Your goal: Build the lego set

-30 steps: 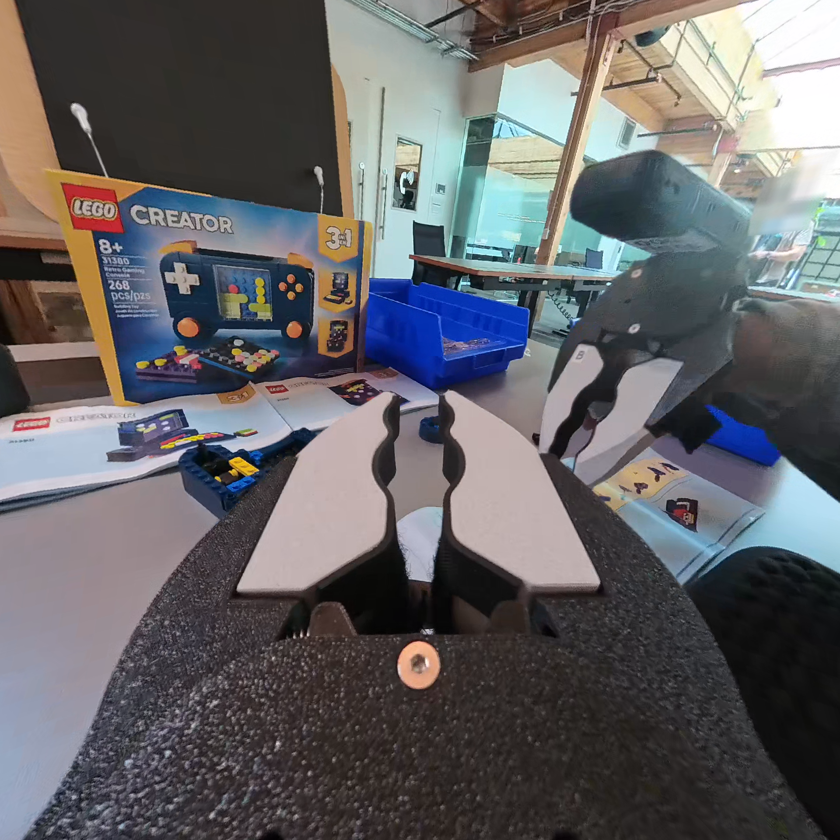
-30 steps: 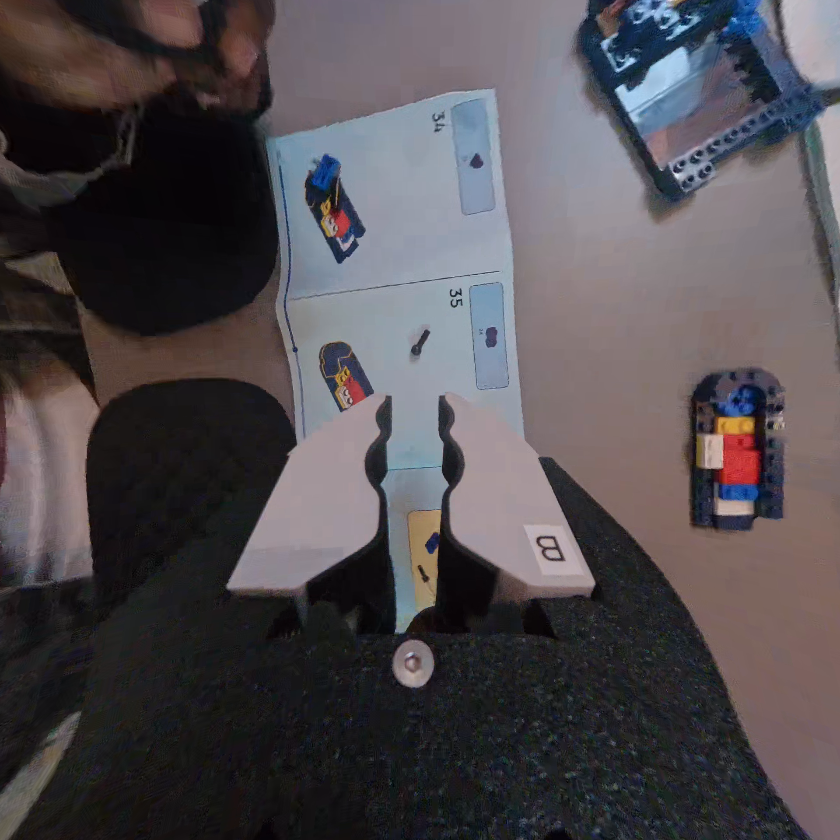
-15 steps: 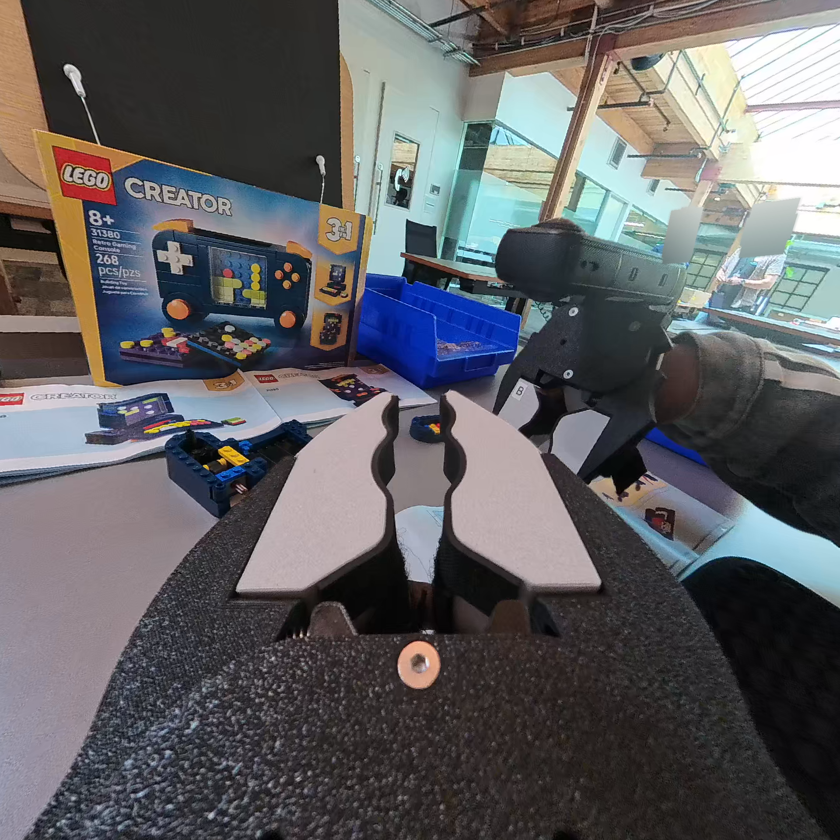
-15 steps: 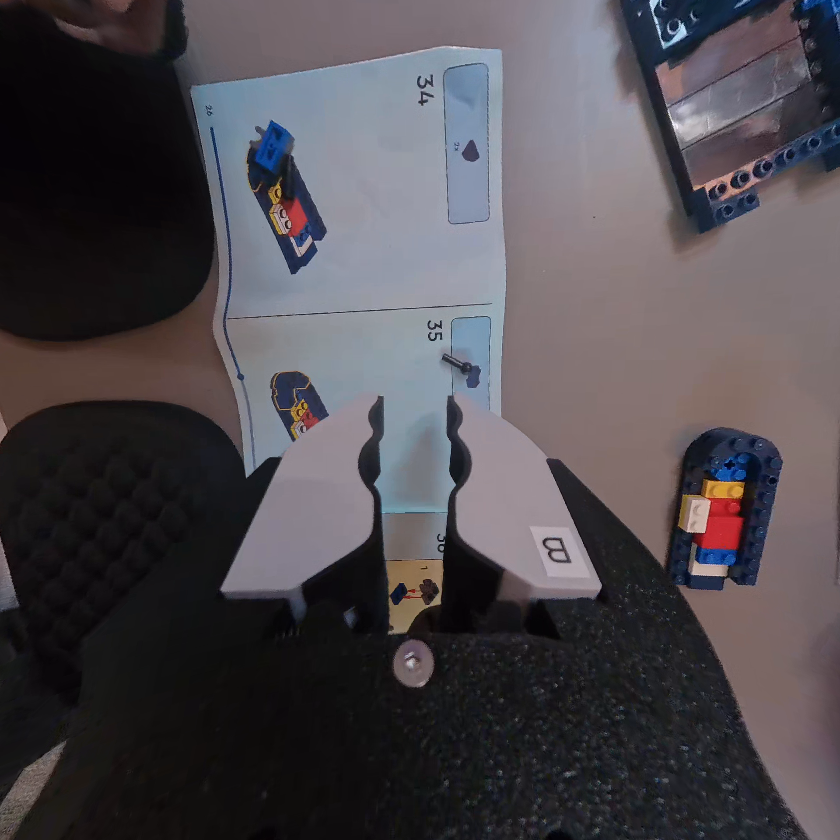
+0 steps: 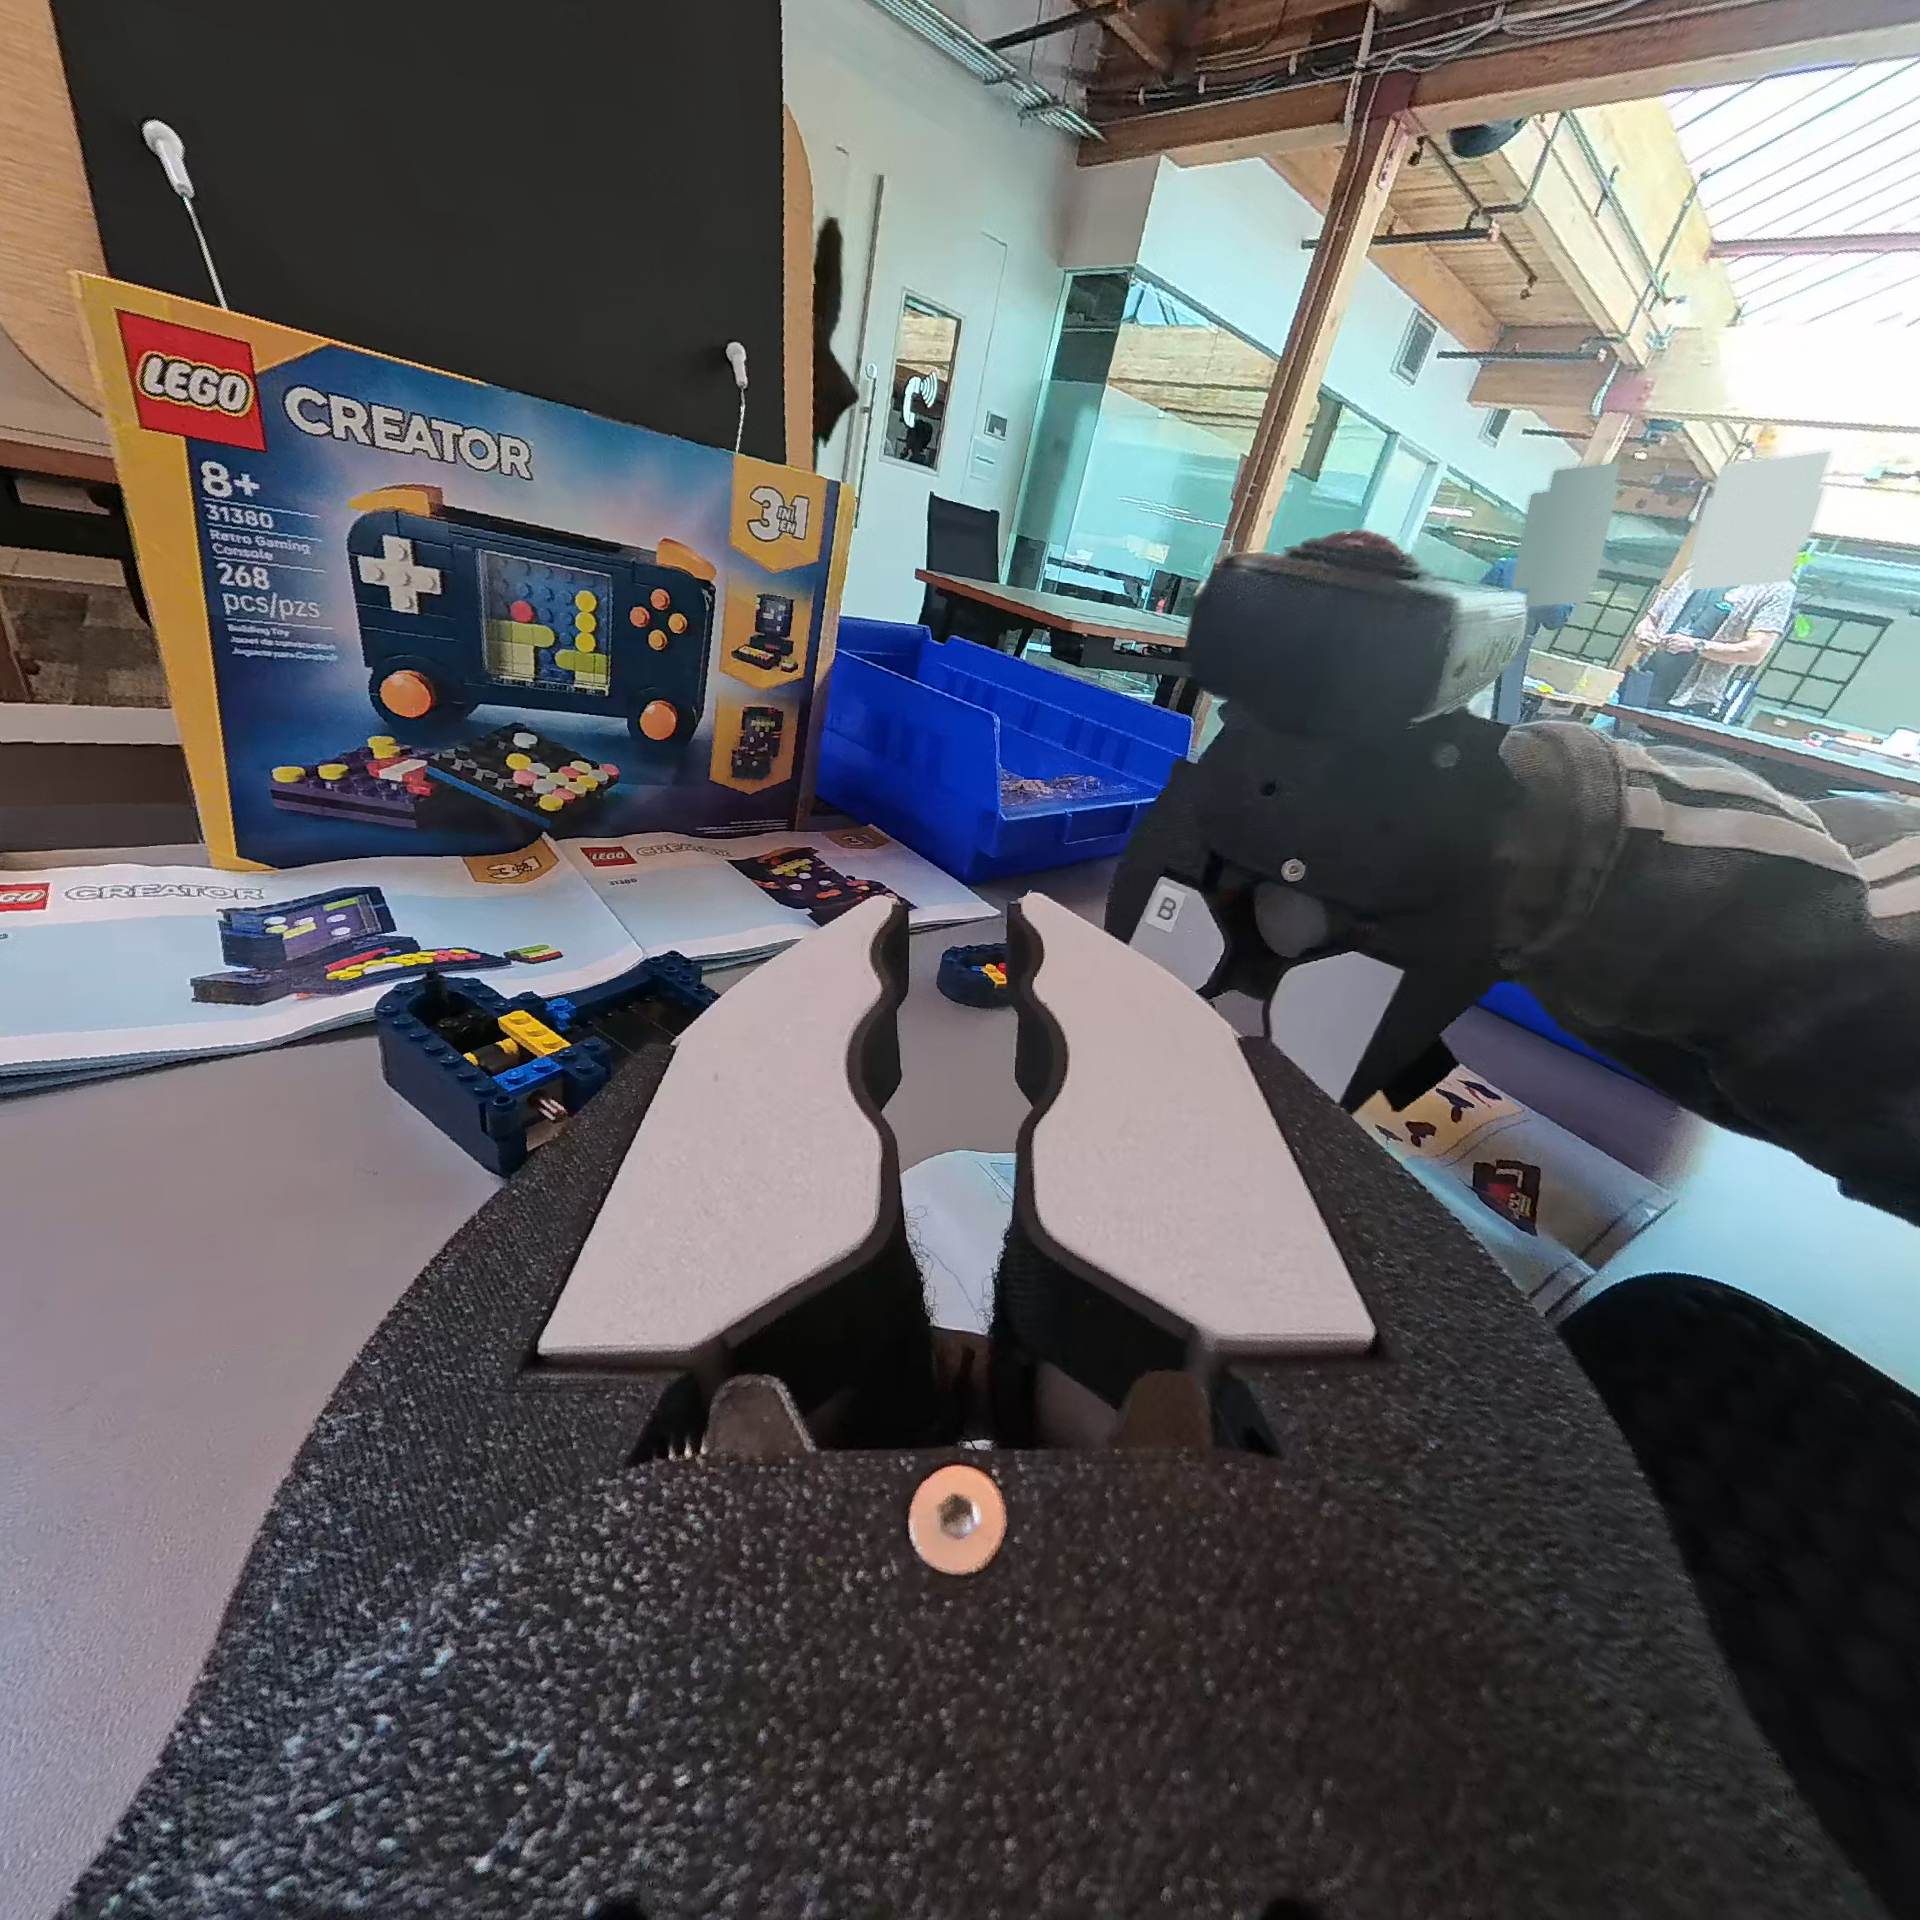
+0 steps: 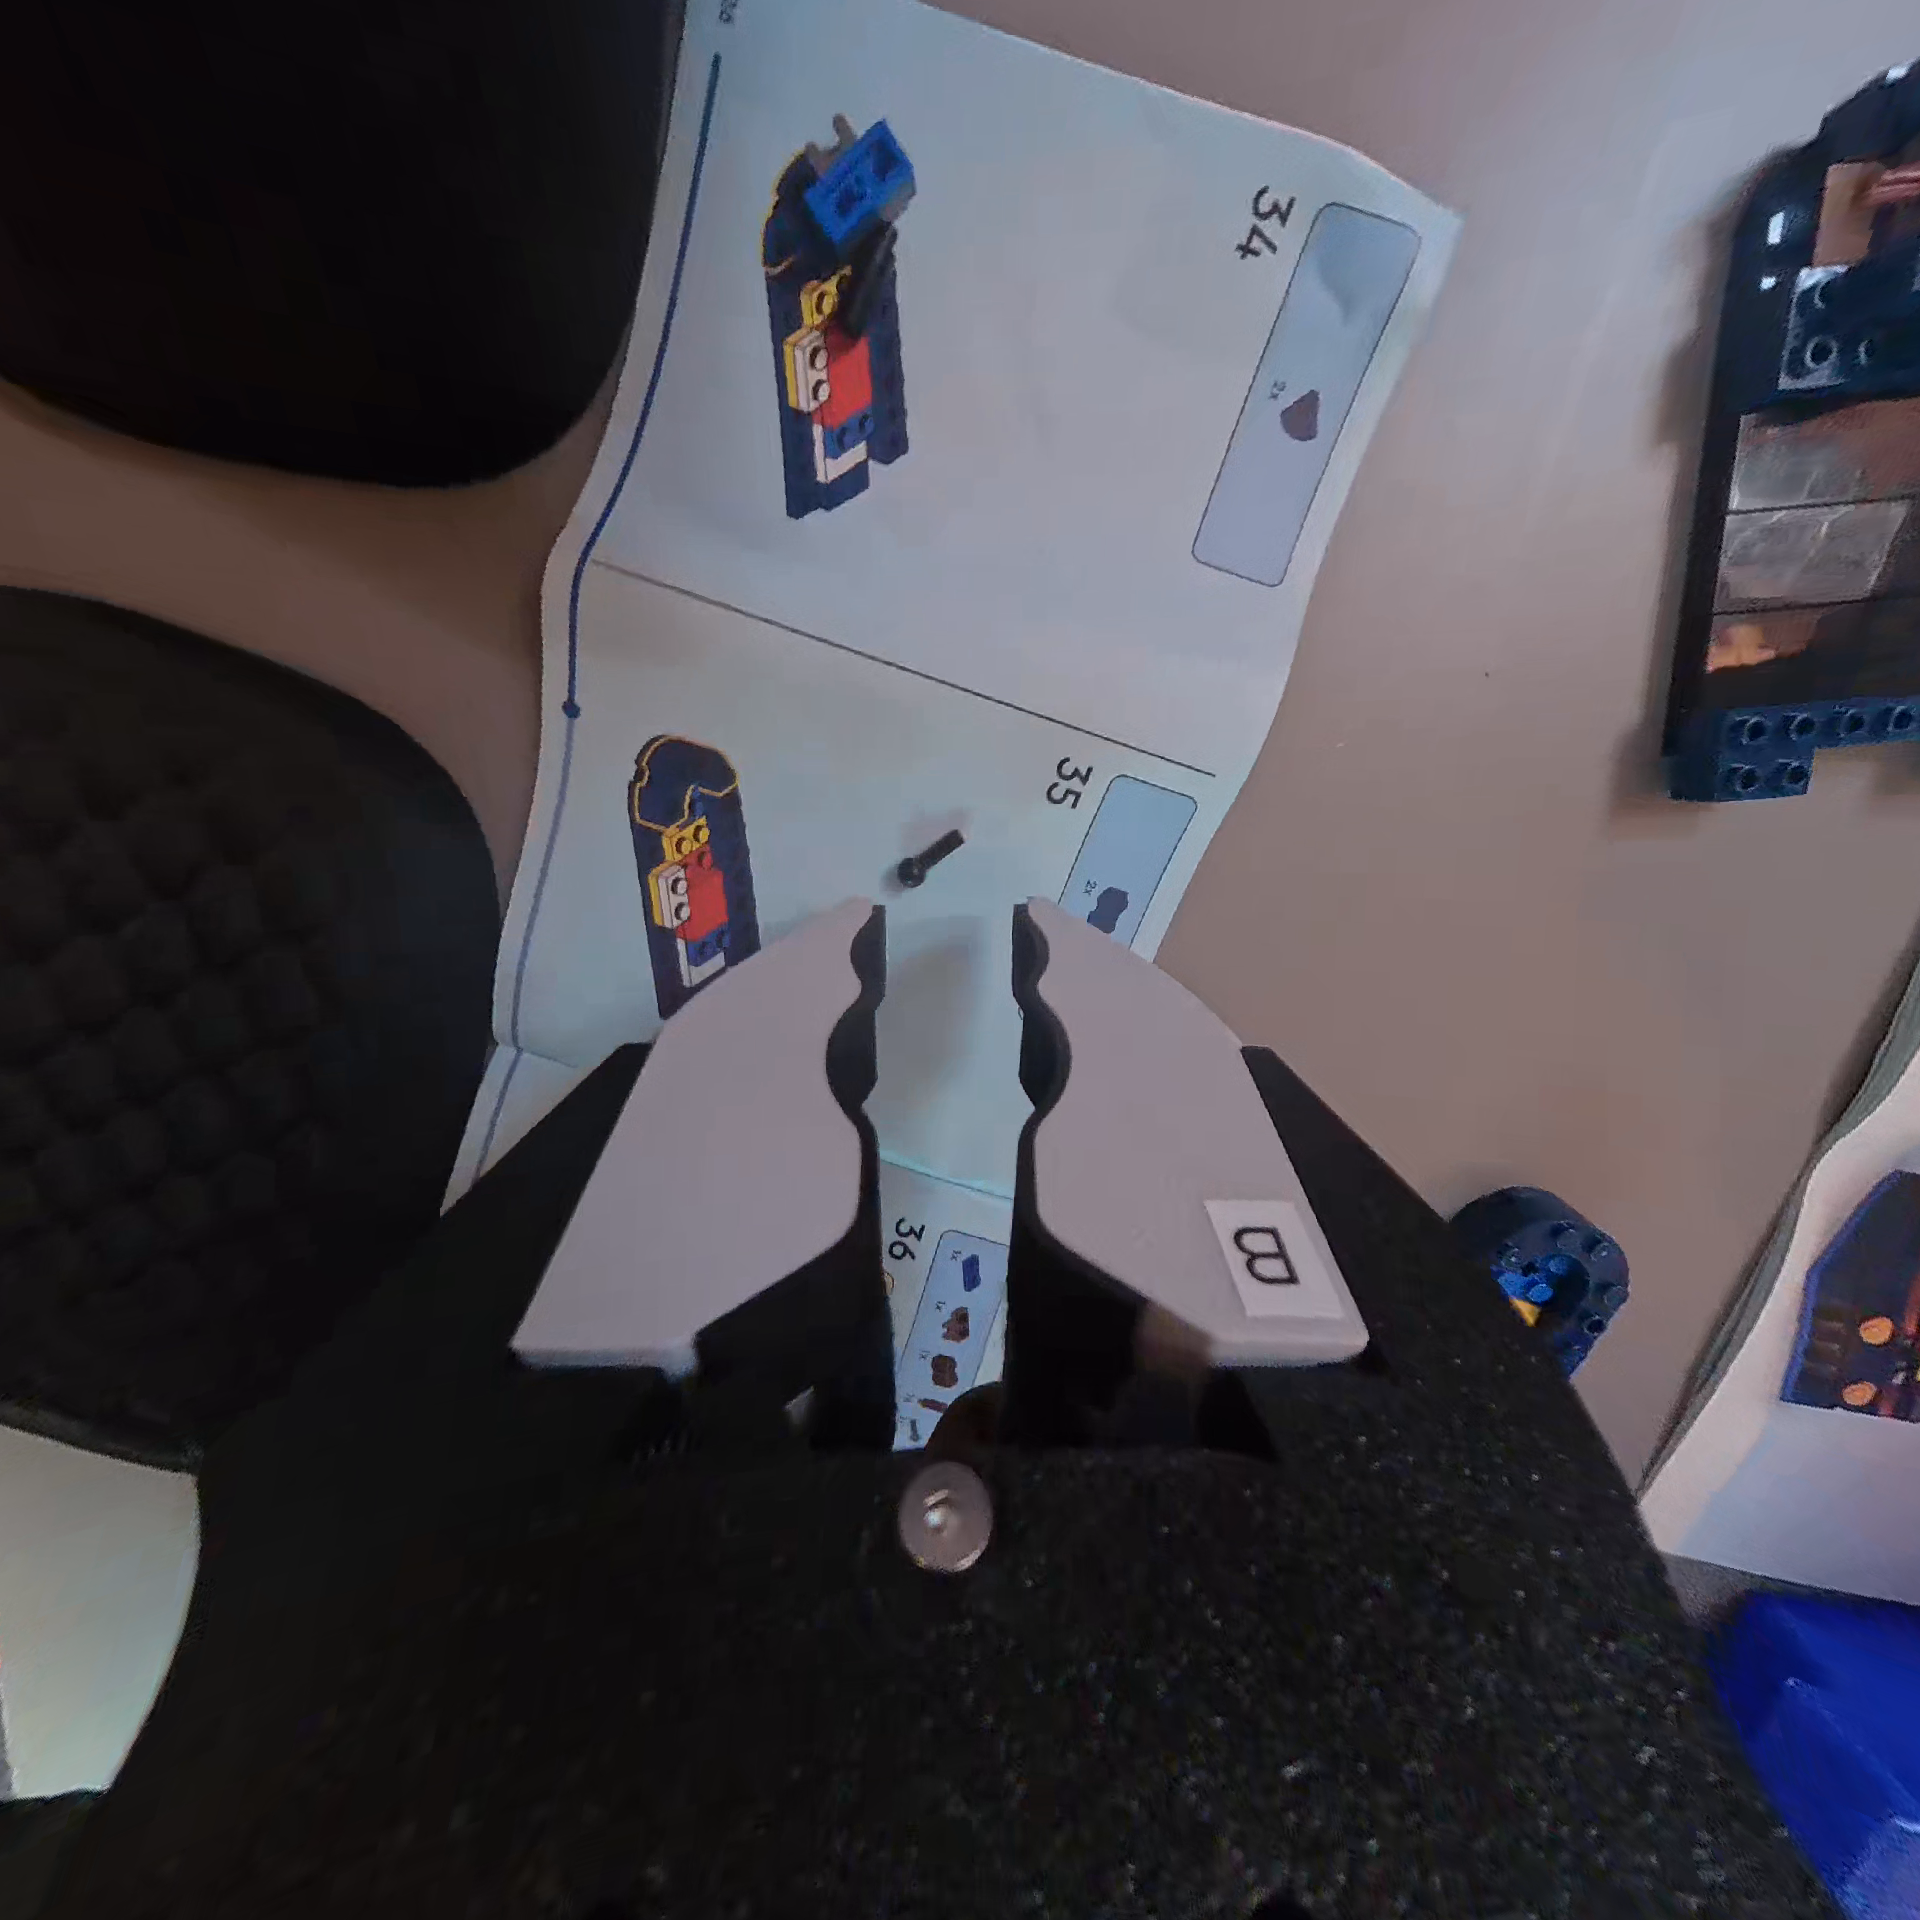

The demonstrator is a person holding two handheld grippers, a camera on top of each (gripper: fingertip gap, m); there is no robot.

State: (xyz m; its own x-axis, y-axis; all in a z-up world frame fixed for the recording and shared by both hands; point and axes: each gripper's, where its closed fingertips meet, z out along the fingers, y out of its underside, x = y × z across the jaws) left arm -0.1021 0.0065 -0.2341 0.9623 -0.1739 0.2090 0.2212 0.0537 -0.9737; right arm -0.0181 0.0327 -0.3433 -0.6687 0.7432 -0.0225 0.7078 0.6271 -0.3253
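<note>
Your left gripper (image 5: 954, 935) sits low over the grey bench (image 5: 208, 1299) with its jaws slightly apart and nothing between them; through the gap, just above the middle of the left wrist view, you see a small dark-blue rounded brick piece (image 5: 975, 971) with yellow and red studs lying farther off on the bench. To the left of your fingers lies a dark-blue brick frame (image 5: 499, 1049) with a yellow plate inside, and behind it two instruction booklets (image 5: 312, 935) lie spread in front of the upright toy box (image 5: 468, 603) in the upper left of the frame. A blue bin (image 5: 987, 748) stands just right of the box. Your right gripper (image 6: 948, 914) points down at an open instruction page (image 6: 987, 468), jaws apart and bare. A small black pin (image 6: 928, 858) lies on that page just beyond the fingertips, in the middle of the right wrist view, touched by neither finger. At the right edge of that view, the rounded brick piece (image 6: 1543, 1273) sits low beside the gripper body, and the brick frame (image 6: 1808, 468) lies in the upper right, blurred. In the left wrist view your right gripper (image 5: 1309, 997) shows at mid right, held by a sleeved arm (image 5: 1683, 935).
</note>
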